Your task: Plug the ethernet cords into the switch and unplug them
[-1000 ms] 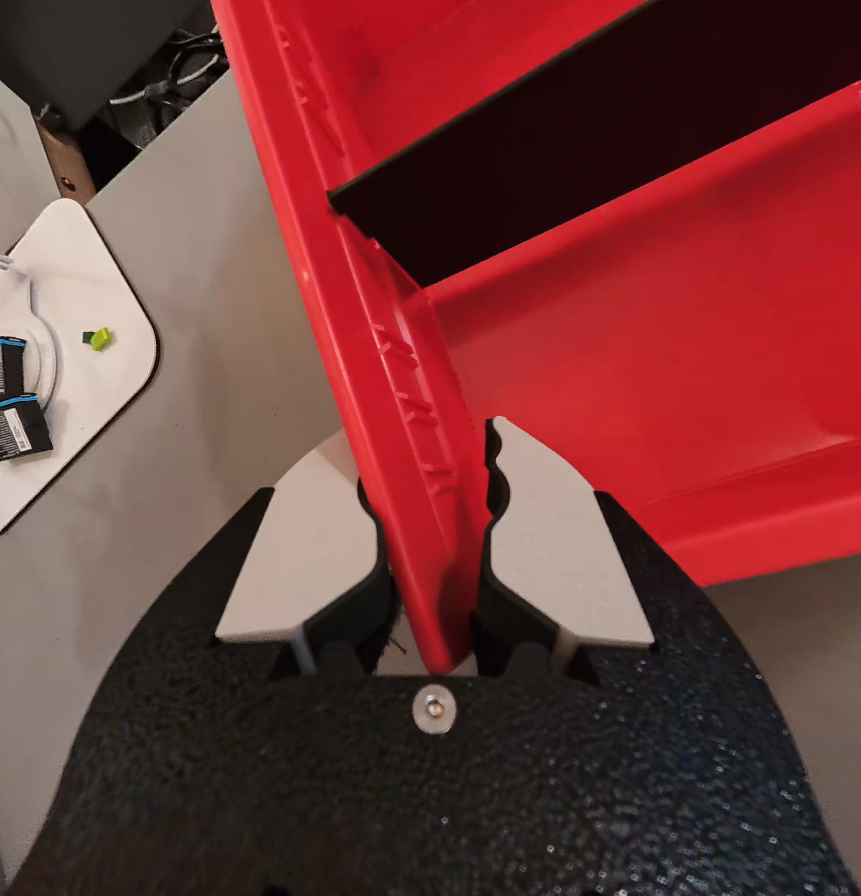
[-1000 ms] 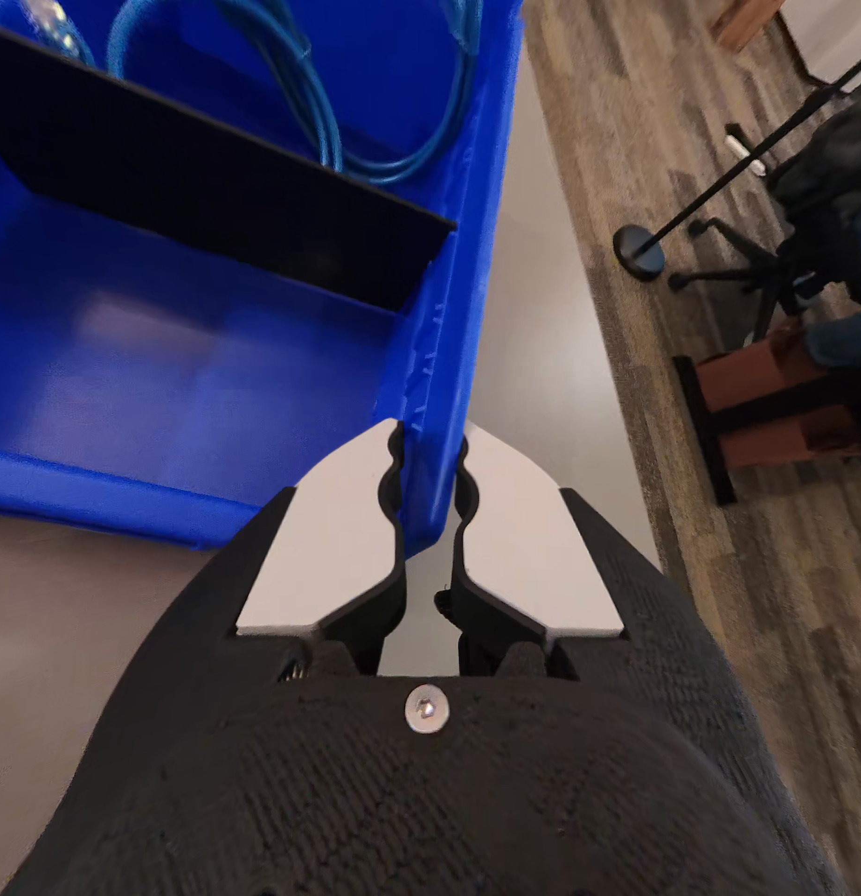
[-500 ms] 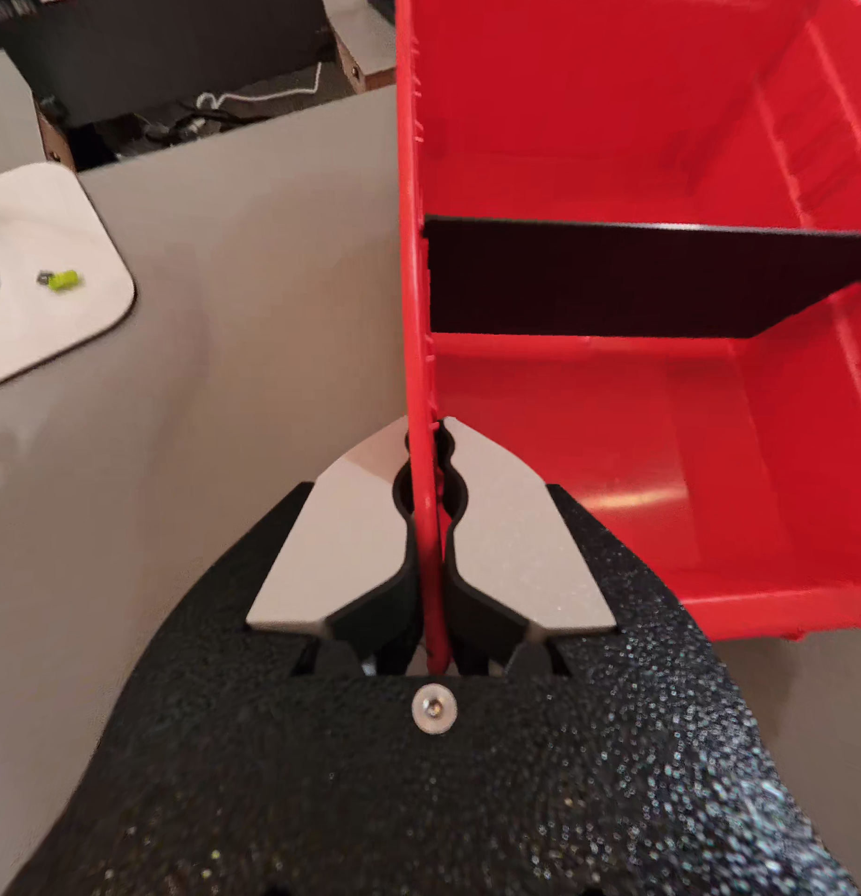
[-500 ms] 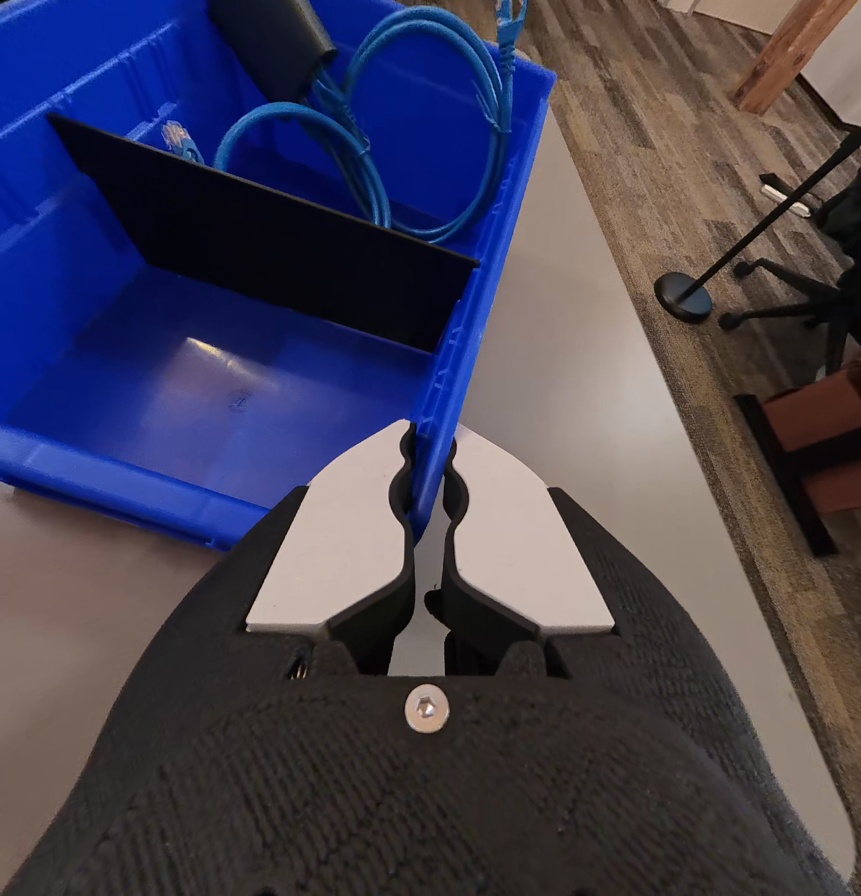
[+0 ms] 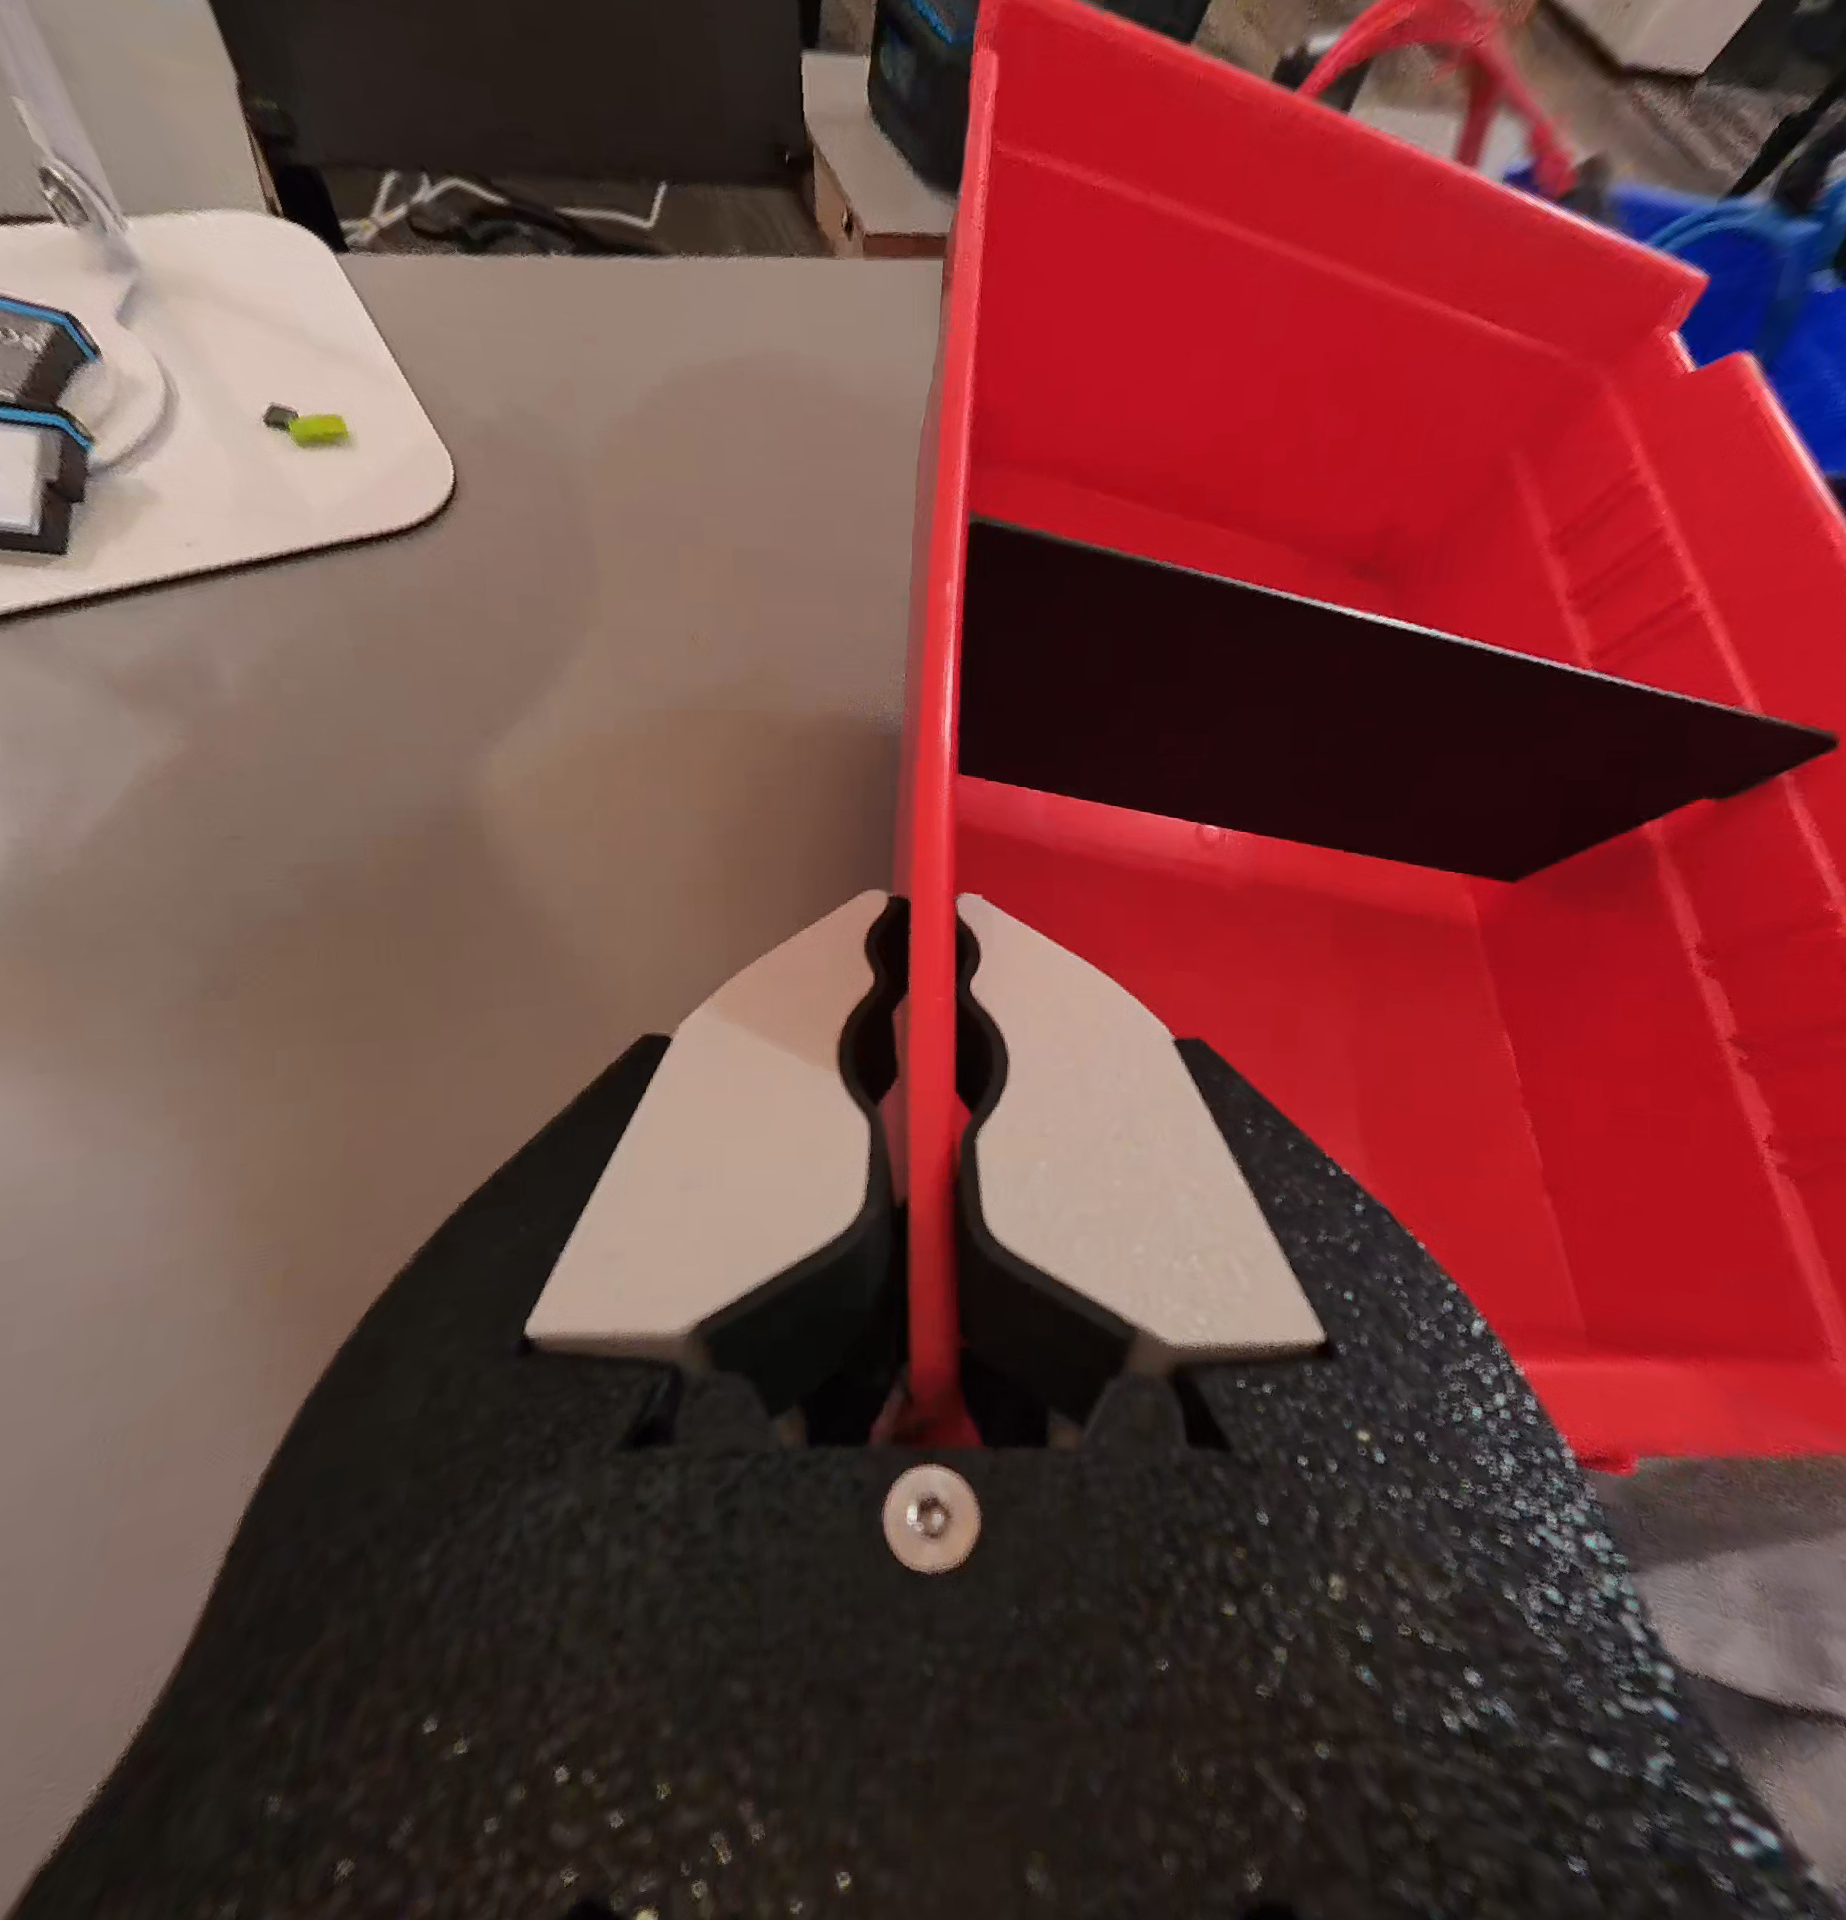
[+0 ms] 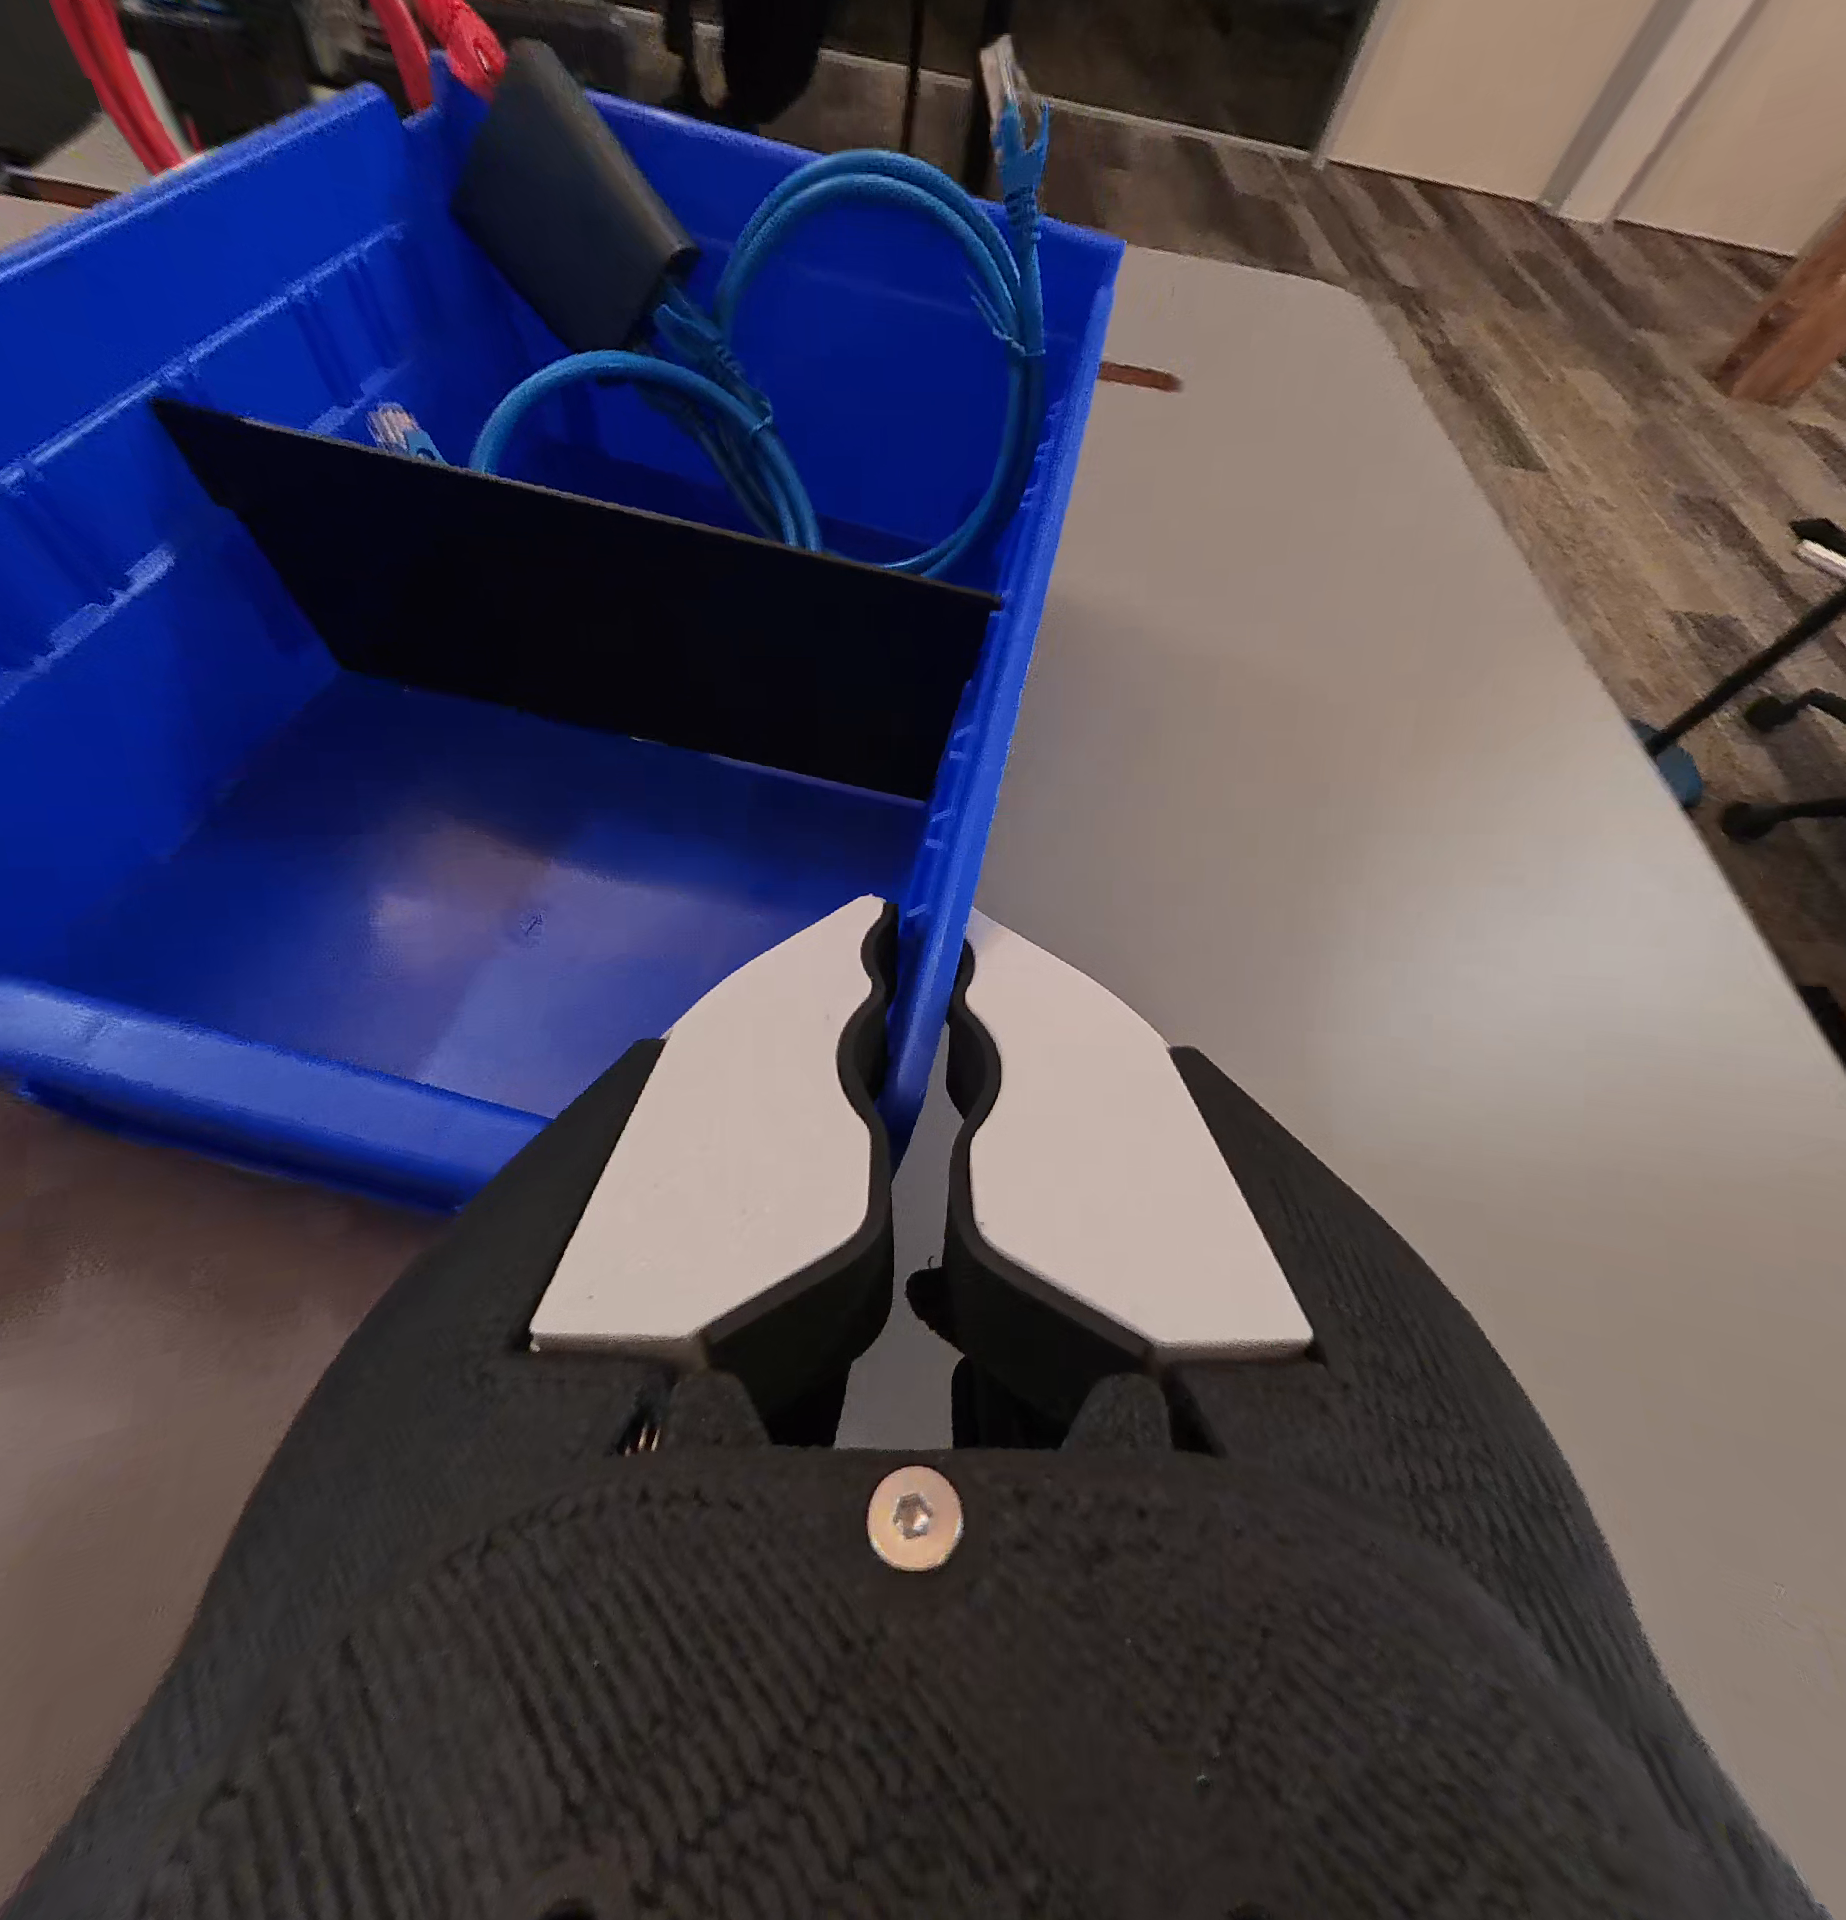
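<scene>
We see the red bin (image 5: 1262, 436) filling the right side of the left wrist pic. Its long way runs from the bottom of the frame up & away, open side up. A black divider (image 5: 1314, 717) cuts across it w/ both parts bare. The left gripper (image 5: 924, 914) sits at bottom centre, pointing up the frame along the bin's left wall. Its tongs are pinched on that thin red wall, one finger outside, one inside.

In the right wrist pic the blue bin (image 6: 119, 1049) fills the upper left. Its long way also runs up & away from us. A black divider (image 6: 607, 634) splits it. The near part is bare; the far part holds a blue cable (image 6: 898, 343) in loops & a black box (image 6: 566, 229) leaning on the back wall. The right gripper (image 6: 924, 920) is at bottom centre, pointing up the frame, tongs squeezed on the bin's right wall close to the near corner.

Both bins sit on a grey table (image 5: 483, 831). At upper left of the left pic lies a white mat (image 5: 275, 343) w/ a small green bit (image 5: 321, 428) on it. Red cables (image 6: 129, 83) show at the top left of the right pic.
</scene>
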Tool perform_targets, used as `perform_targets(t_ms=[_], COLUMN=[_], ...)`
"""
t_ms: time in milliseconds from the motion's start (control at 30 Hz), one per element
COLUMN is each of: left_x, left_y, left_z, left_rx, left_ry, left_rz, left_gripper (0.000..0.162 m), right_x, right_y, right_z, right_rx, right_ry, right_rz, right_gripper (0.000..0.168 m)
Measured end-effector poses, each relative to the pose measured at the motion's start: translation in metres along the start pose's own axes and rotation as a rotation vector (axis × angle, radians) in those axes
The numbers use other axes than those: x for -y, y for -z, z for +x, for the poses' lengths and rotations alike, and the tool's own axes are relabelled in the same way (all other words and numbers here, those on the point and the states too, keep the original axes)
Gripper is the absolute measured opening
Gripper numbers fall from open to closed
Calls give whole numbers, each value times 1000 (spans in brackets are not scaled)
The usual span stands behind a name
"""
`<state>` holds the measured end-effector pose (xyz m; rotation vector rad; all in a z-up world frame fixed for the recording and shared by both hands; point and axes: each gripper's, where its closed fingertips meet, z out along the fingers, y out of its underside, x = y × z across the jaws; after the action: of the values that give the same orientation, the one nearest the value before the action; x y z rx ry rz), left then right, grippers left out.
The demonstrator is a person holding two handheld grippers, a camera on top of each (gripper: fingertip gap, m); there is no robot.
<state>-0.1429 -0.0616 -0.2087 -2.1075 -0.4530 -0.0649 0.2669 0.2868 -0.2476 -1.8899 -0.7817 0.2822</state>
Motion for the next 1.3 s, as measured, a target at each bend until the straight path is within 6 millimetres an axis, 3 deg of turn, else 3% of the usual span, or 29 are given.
perform_targets(t_ms=[33,167,267,400,500,567,633,700,833,967,1100,1200,1300], left_x=[6,46,86,143,177,193,201,202,199,183,159,138,117], left_y=[8,39,48,25,-18,-52,-89,-125,-195,-251,-293,-317,-333], left_z=[2,19,40,81,122,154,188,225,296,357,395,407,407], left_rx=[-14,-35,-38,-90,-160,-203,-245,-301,-420,-435,-367,-309,-242], left_ry=[4,-56,-126,-222,-265,-275,-282,-272,-278,-268,-271,-267,-248], left_rz=[9,54,86,128,142,153,149,123,56,-32,-100,-137,-192], left_gripper=[5,5,5,5,6,6,6,6,6,6,6,5,6], right_x=[2,9,16,25,30,30,28,31,30,46,69,71,59], right_y=[1,1,3,11,25,32,38,50,83,111,114,96,74], right_z=[-11,-57,-92,-139,-148,-130,-98,-42,79,157,190,187,178], right_rx=[19,91,150,274,335,344,314,146,-207,-352,-376,-317,-295], right_ry=[5,20,53,89,58,-6,-99,-135,-122,-142,-127,-127,-87], right_rz=[6,32,62,143,211,217,187,222,231,255,303,329,305], right_gripper=[4,4,5,13,33,51,53,43,39,32,30,29,27])
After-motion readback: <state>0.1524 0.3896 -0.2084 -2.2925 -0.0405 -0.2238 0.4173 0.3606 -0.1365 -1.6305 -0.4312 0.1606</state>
